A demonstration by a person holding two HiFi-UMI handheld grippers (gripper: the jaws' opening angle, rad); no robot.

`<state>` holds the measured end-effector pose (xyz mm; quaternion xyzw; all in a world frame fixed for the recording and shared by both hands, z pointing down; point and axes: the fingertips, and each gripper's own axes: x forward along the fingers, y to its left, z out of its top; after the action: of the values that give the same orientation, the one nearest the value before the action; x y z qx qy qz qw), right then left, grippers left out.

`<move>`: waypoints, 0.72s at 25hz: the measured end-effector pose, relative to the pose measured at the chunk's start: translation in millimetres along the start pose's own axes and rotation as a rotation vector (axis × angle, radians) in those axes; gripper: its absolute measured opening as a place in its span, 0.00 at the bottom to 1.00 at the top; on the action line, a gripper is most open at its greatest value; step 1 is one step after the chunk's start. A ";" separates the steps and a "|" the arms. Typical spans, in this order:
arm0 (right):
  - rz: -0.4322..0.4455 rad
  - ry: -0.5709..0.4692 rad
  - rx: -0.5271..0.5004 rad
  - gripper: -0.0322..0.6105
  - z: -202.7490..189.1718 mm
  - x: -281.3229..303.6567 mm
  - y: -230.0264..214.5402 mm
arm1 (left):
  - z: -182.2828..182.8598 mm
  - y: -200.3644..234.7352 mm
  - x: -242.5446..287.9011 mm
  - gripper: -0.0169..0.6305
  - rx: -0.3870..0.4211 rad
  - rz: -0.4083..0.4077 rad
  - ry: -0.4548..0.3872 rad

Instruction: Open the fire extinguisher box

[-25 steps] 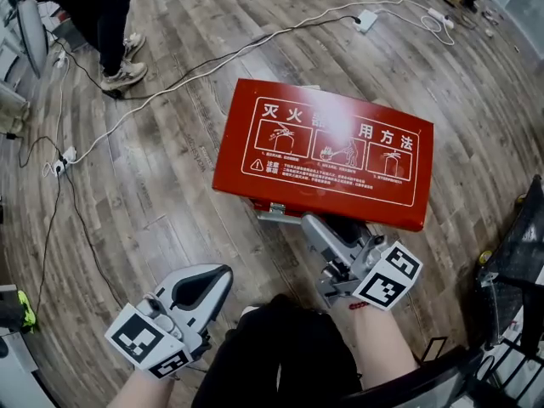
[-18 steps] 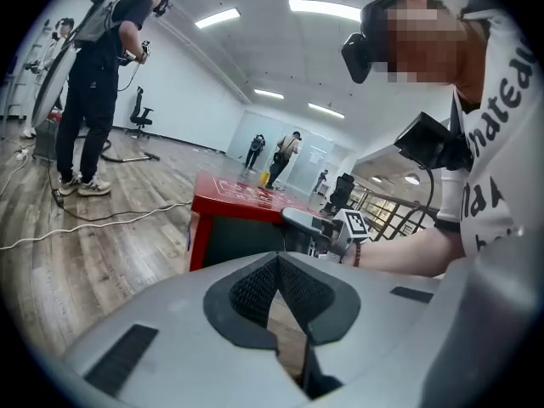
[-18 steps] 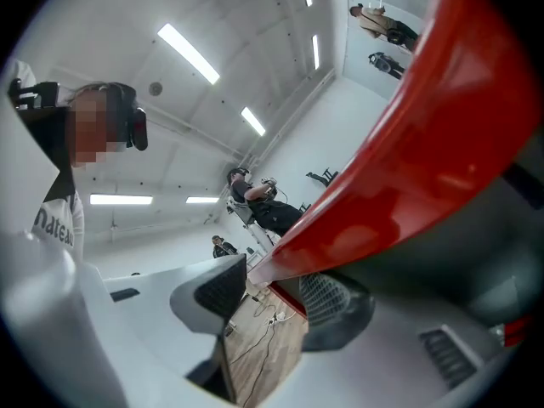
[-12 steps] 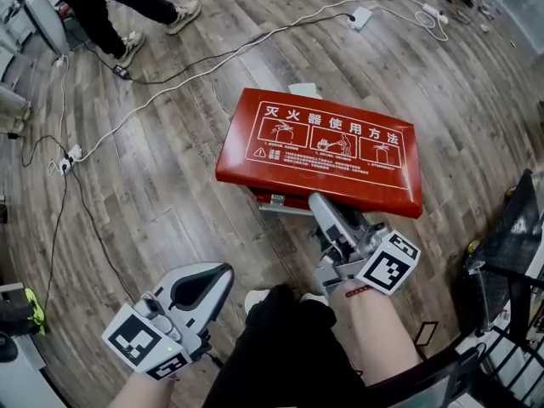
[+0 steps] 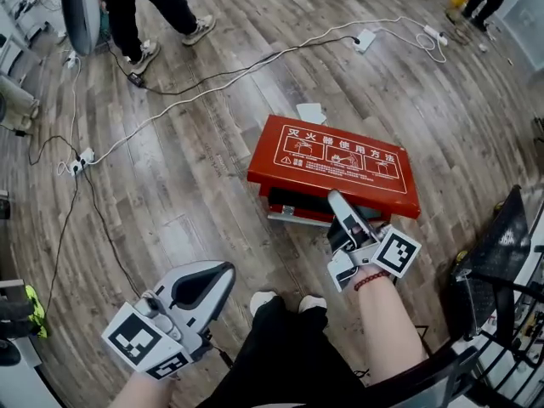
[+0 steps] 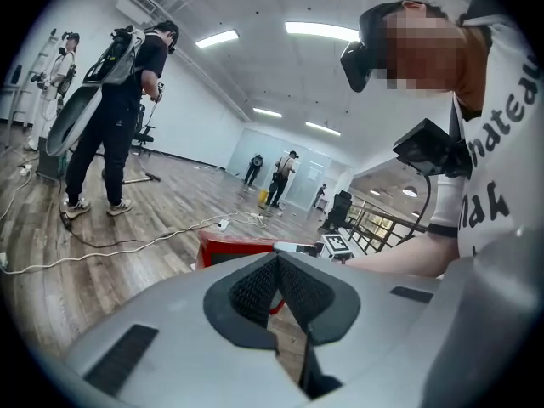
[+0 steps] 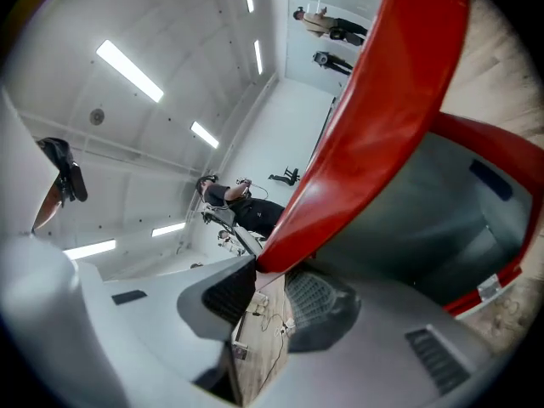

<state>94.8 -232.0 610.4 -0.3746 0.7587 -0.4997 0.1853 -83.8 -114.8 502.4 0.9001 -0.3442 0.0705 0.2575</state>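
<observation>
The red fire extinguisher box lies on the wood floor, its lid [image 5: 336, 161] tilted up at the front over the base [image 5: 293, 207]. My right gripper [image 5: 340, 201] is at the lid's front edge. In the right gripper view the red lid rim [image 7: 374, 117] runs down between the fingertips of that gripper [image 7: 270, 272], whose jaws have just been closing on it, and the grey box interior [image 7: 425, 219] shows beneath. My left gripper [image 5: 228, 269] hangs at the lower left, apart from the box, tips together with nothing held. From the left gripper view the box [image 6: 229, 246] lies beyond the left gripper [image 6: 276, 262].
White cables [image 5: 212, 75] and a power strip [image 5: 367, 36] cross the floor behind the box. A person [image 5: 144, 7] stands at the top left. A black frame [image 5: 501, 262] stands at the right. My own shoes [image 5: 280, 300] are just in front of the box.
The lid's front edge has come up off the base with my right gripper, which rolled as it rose. The box looks smaller and farther. The standing person stepped to the right.
</observation>
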 end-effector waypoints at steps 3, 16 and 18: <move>-0.023 -0.001 0.031 0.22 12.1 5.5 9.4 | 29.2 -2.0 -8.4 0.03 0.009 -0.024 -0.018; -0.051 0.099 0.126 0.22 18.6 10.1 20.2 | 108.6 2.2 -3.0 0.03 0.023 0.017 -0.086; -0.044 0.110 0.145 0.22 21.2 12.4 21.2 | 123.6 5.3 1.7 0.03 0.007 0.034 -0.106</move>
<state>92.5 -249.8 583.3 -0.3487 0.7211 -0.5773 0.1588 -92.2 -182.4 399.2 0.8975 -0.3724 0.0282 0.2344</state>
